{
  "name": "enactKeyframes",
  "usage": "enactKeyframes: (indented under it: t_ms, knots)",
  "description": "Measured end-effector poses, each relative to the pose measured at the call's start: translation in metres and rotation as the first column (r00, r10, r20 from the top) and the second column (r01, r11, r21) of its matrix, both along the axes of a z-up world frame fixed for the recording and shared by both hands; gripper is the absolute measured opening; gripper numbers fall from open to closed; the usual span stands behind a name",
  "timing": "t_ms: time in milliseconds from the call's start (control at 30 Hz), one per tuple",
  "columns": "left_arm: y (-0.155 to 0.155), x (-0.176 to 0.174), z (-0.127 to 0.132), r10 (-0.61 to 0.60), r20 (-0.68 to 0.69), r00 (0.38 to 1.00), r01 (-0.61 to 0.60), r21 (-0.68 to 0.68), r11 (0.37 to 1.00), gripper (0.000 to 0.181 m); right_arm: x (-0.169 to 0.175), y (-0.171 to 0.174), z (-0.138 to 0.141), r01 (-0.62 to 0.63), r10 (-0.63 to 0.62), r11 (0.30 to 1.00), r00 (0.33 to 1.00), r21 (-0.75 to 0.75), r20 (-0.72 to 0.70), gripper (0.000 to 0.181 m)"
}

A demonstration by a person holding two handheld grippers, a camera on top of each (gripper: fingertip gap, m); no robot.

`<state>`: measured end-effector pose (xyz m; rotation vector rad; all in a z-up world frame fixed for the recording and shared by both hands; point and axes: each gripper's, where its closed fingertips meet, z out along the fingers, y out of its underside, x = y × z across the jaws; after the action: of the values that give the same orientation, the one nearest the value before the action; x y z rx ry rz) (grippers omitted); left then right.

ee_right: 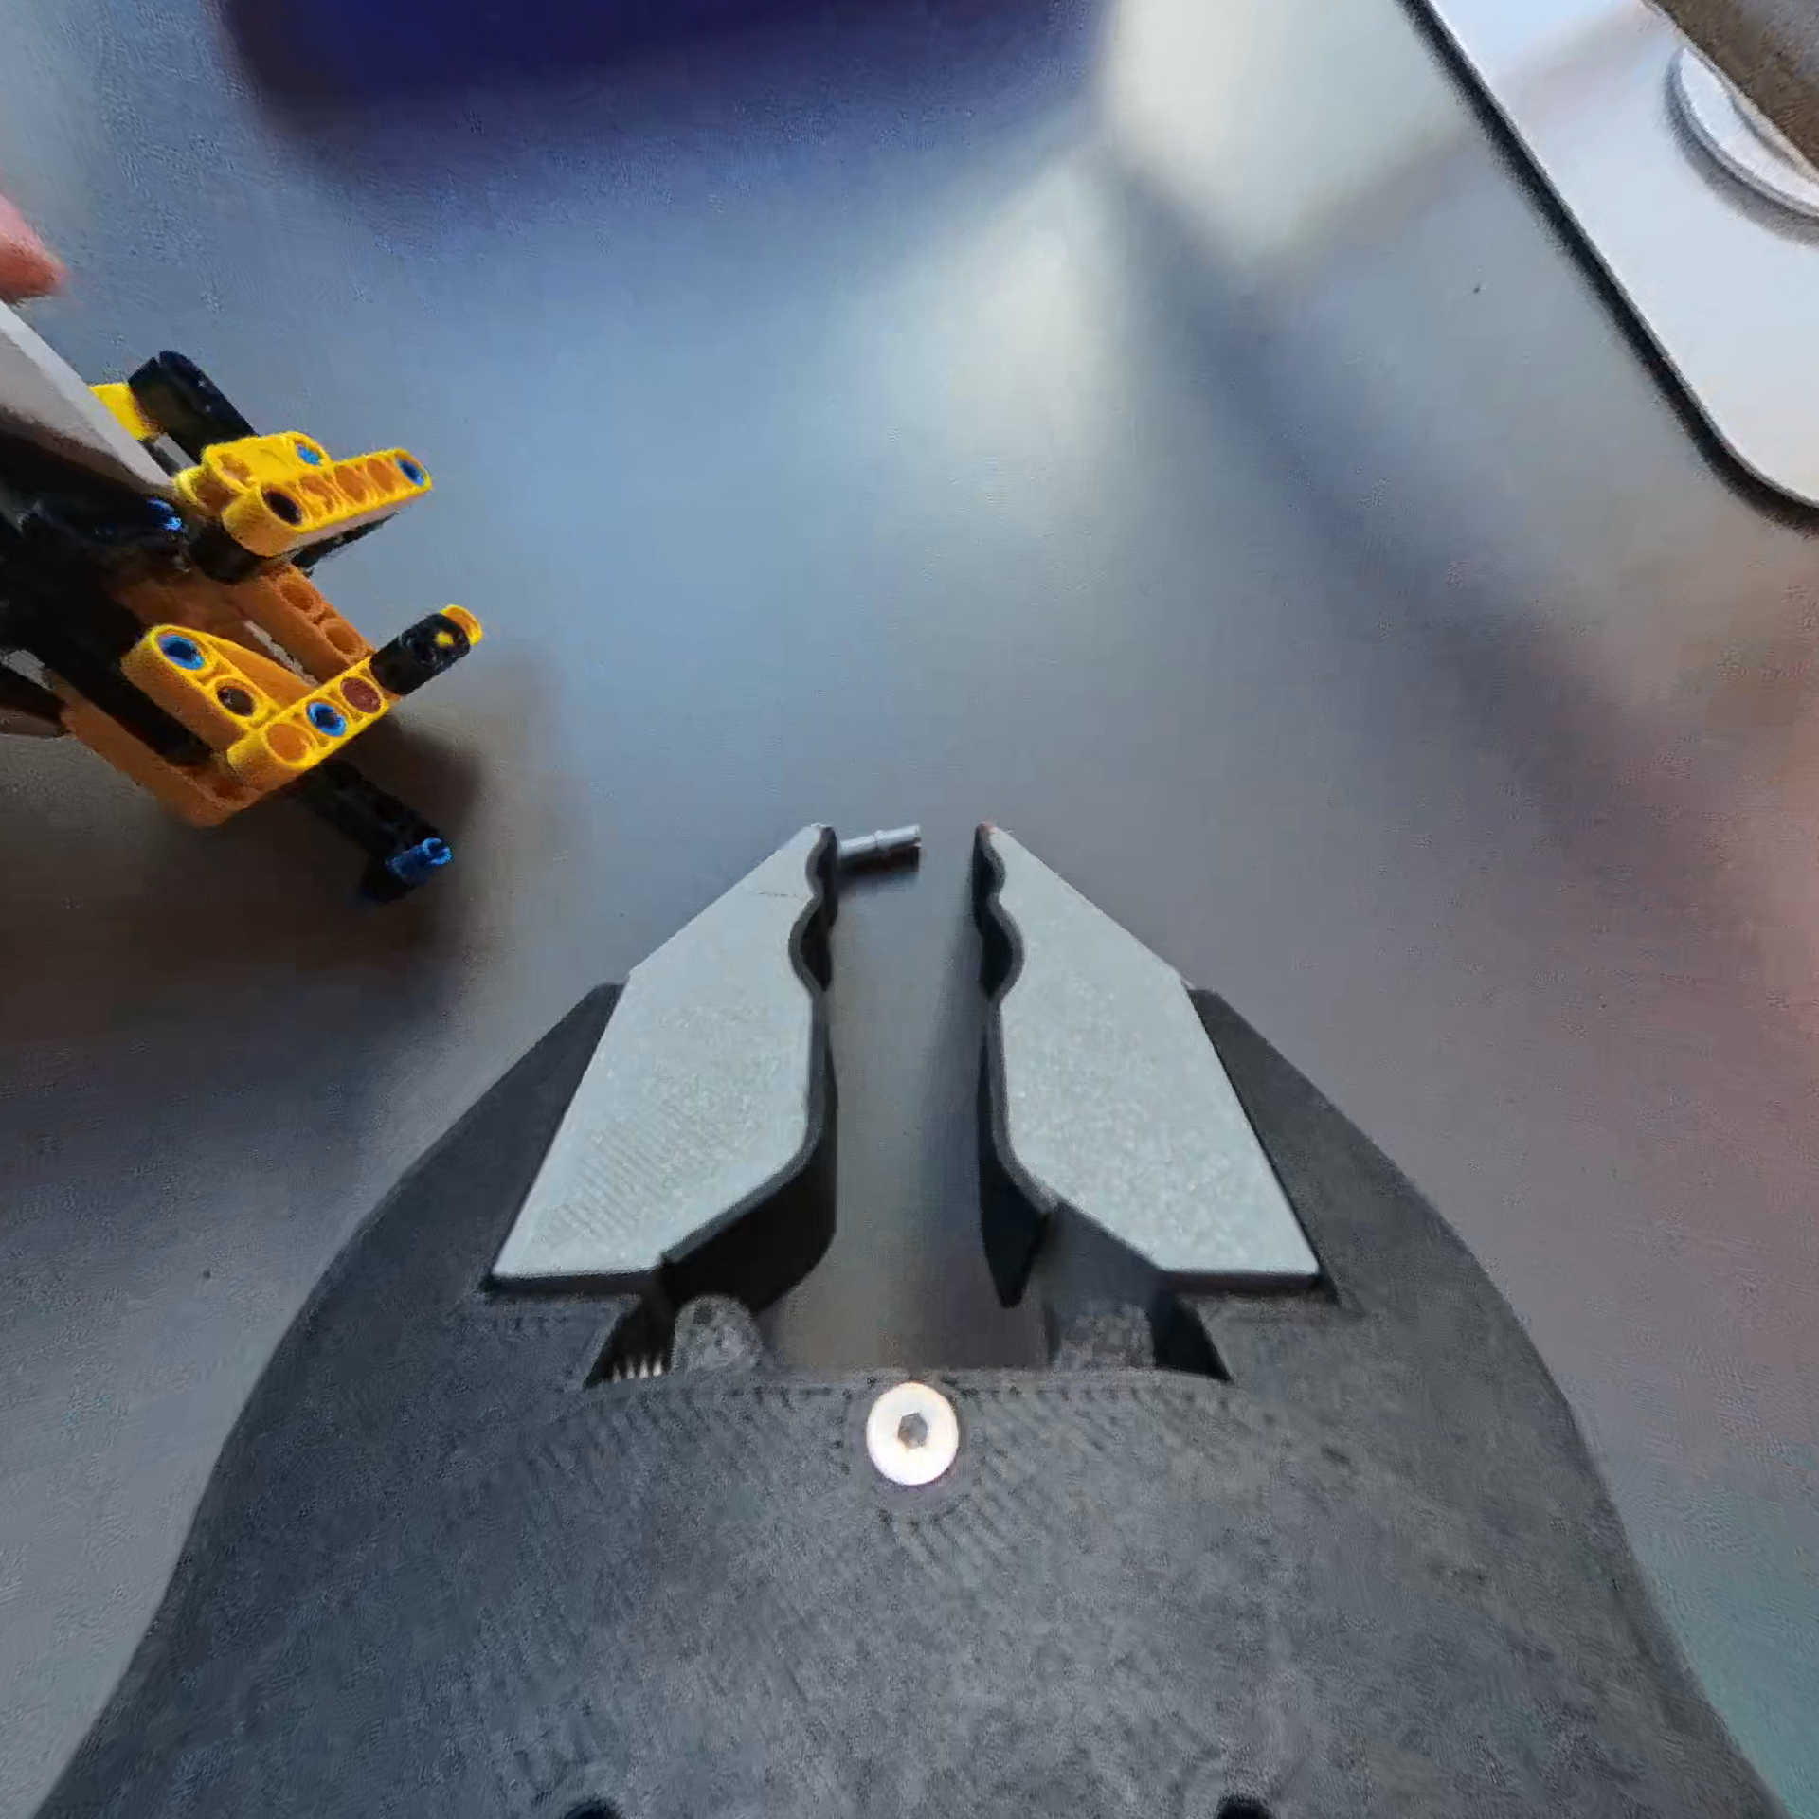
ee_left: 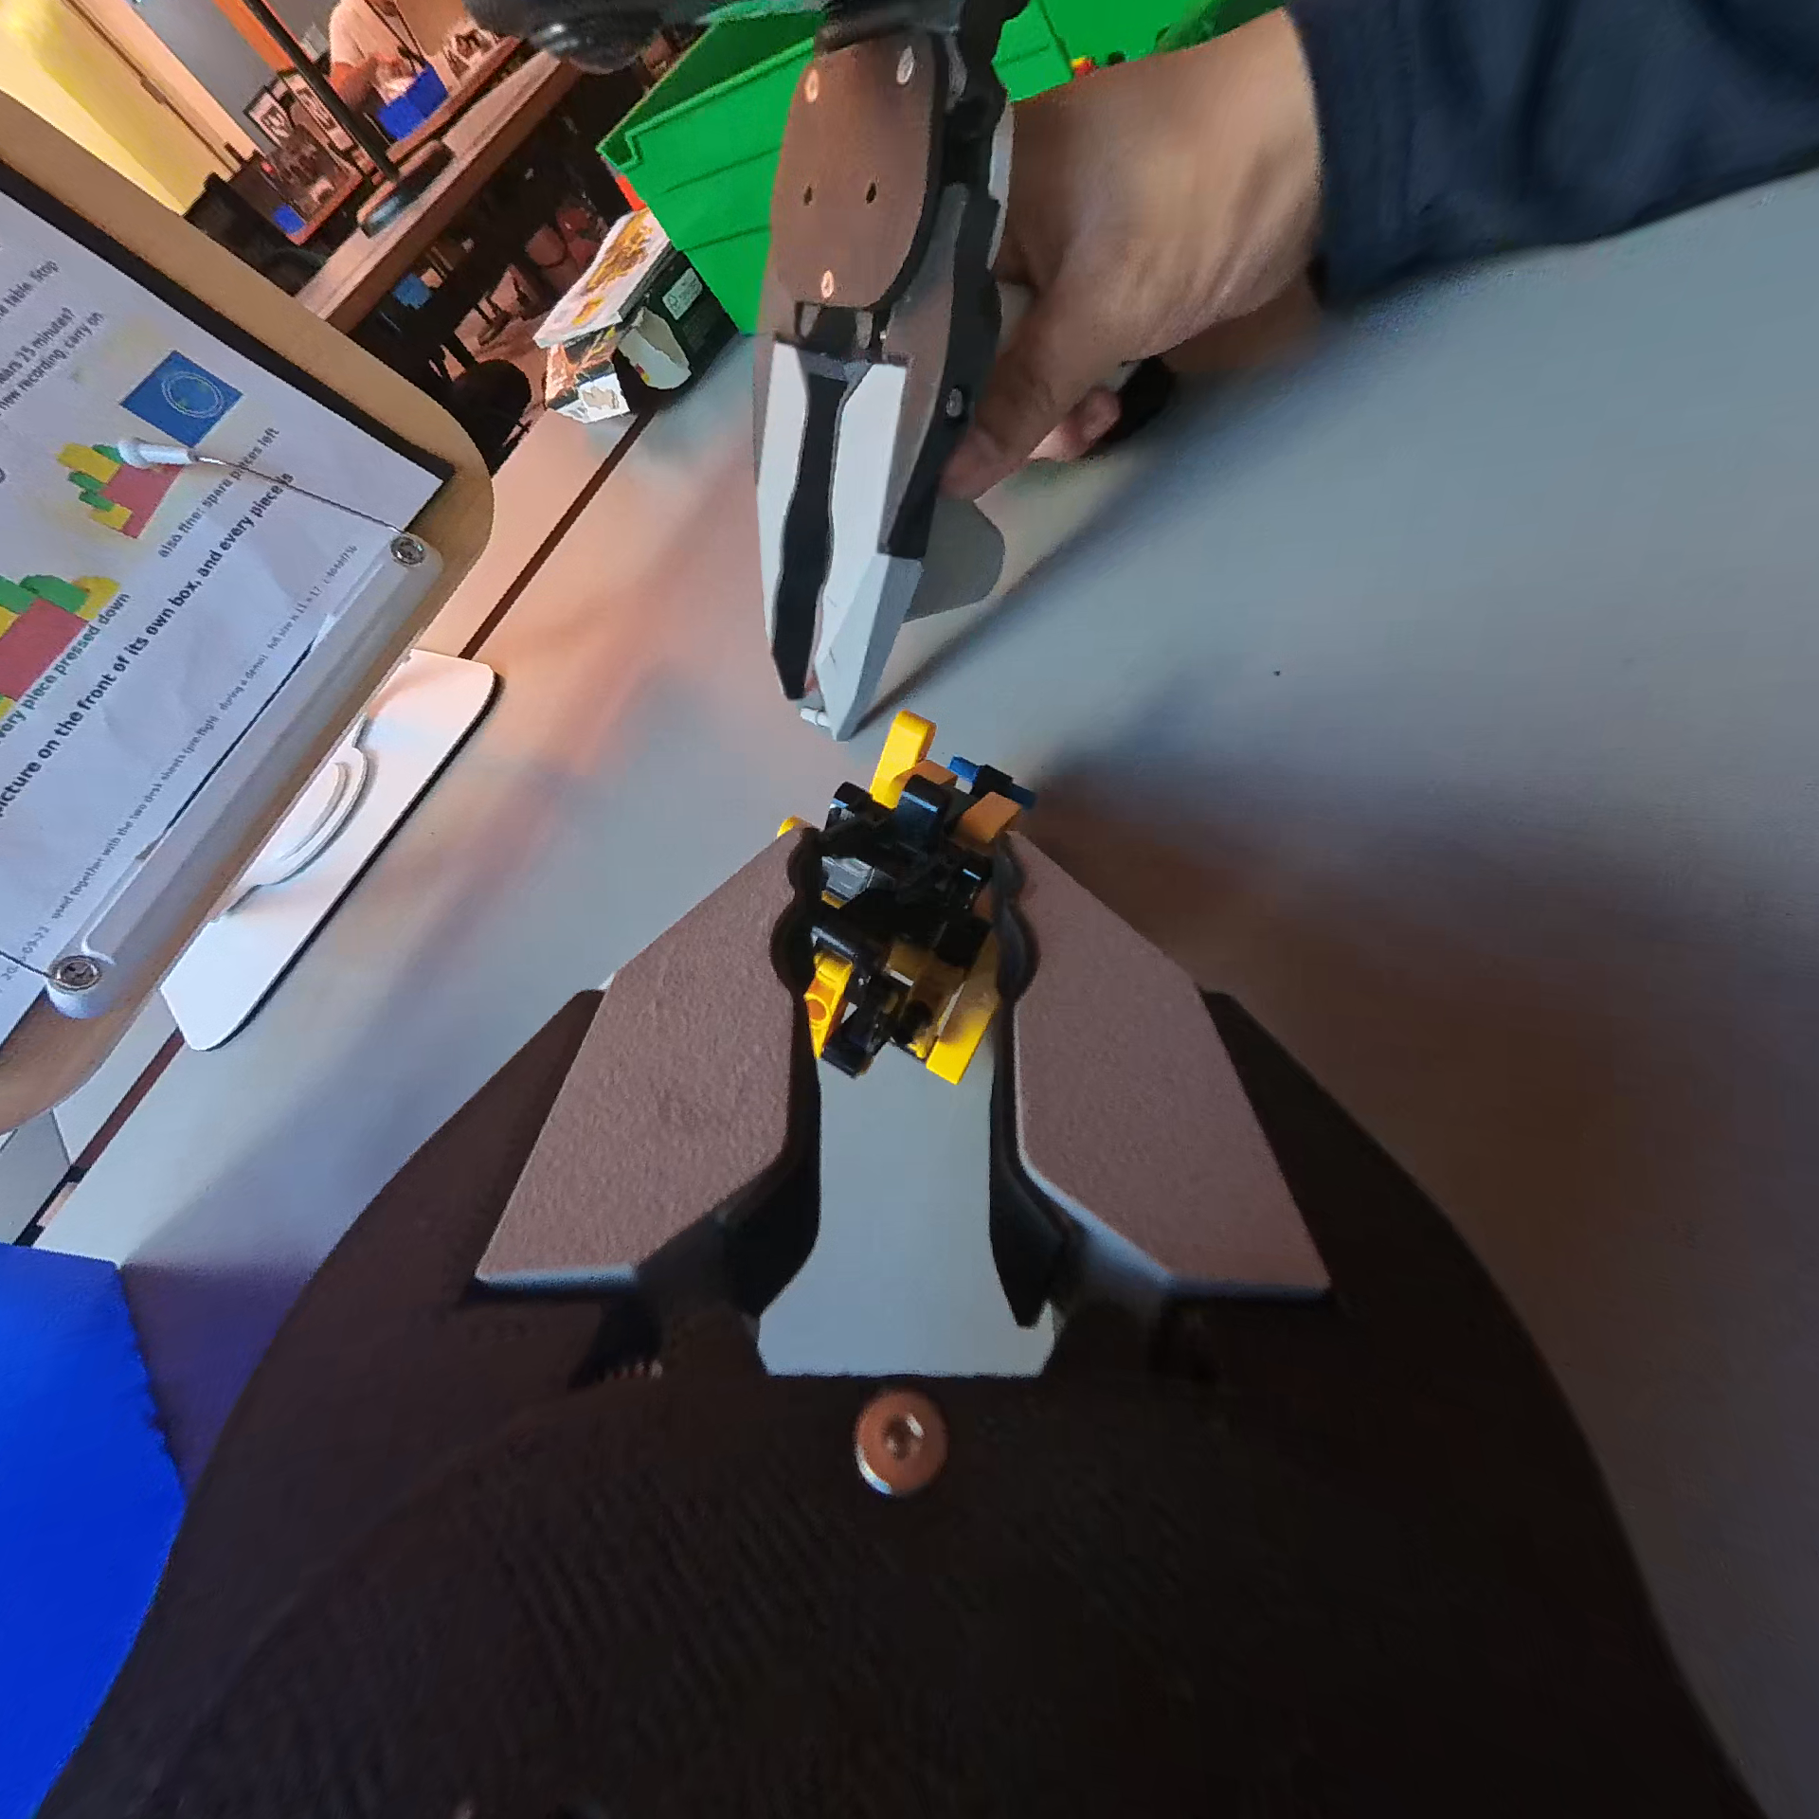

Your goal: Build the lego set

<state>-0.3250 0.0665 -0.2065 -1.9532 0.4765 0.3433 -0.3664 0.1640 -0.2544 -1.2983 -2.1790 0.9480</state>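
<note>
My left gripper [ee_left: 901, 848] is shut on a yellow and black lego model [ee_left: 910, 886] and holds it just above the grey table [ee_left: 1378, 787]. The model's front end sticks out past the fingertips. In the right wrist view the model [ee_right: 276, 630] is at the left, with the left gripper's finger [ee_right: 59, 423] on it. My right gripper [ee_right: 901, 845] is open, tips down at the table. A small grey pin [ee_right: 878, 846] lies between its tips, touching the left one. In the left wrist view the right gripper [ee_left: 822, 704] stands just beyond the model, held by a hand [ee_left: 1132, 276].
An instruction sheet on a stand [ee_left: 197, 551] with a white base [ee_left: 335, 837] is at the left; the base also shows in the right wrist view [ee_right: 1624, 246]. A green bin [ee_left: 719, 167] and a lego box [ee_left: 630, 295] stand at the back. A blue object [ee_left: 59, 1476] is near left.
</note>
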Motion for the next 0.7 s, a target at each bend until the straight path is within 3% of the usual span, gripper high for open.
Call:
enactKeyframes:
  t_ms: [33,200,400,567,700]
  knots:
    - [0.0,0.0,0.0,-0.001,-0.001,1.0,0.001,0.0,1.0,0.031,-0.001,-0.001,0.0,-0.025,0.025,1.0,1.0,0.002,-0.001,0.023]
    - [0.0,-0.001,0.0,-0.001,0.012,1.0,0.001,-0.002,1.0,0.031,-0.004,-0.005,0.0,-0.116,0.116,0.993,0.993,0.0,0.002,0.007]
    - [-0.001,0.0,0.0,-0.007,0.007,1.0,0.007,-0.006,1.0,0.031,-0.004,-0.002,0.016,-0.065,0.062,0.994,0.997,-0.089,-0.043,0.0]
    - [-0.001,0.0,0.0,-0.007,0.005,1.0,0.007,-0.007,1.0,0.031,-0.004,0.031,0.03,0.083,-0.087,0.996,0.992,-0.042,-0.095,0.003]
    - [-0.001,-0.001,0.0,-0.002,-0.003,1.0,0.002,-0.01,1.0,0.031,0.004,0.058,0.037,0.233,-0.245,0.962,0.967,-0.142,-0.074,0.016]
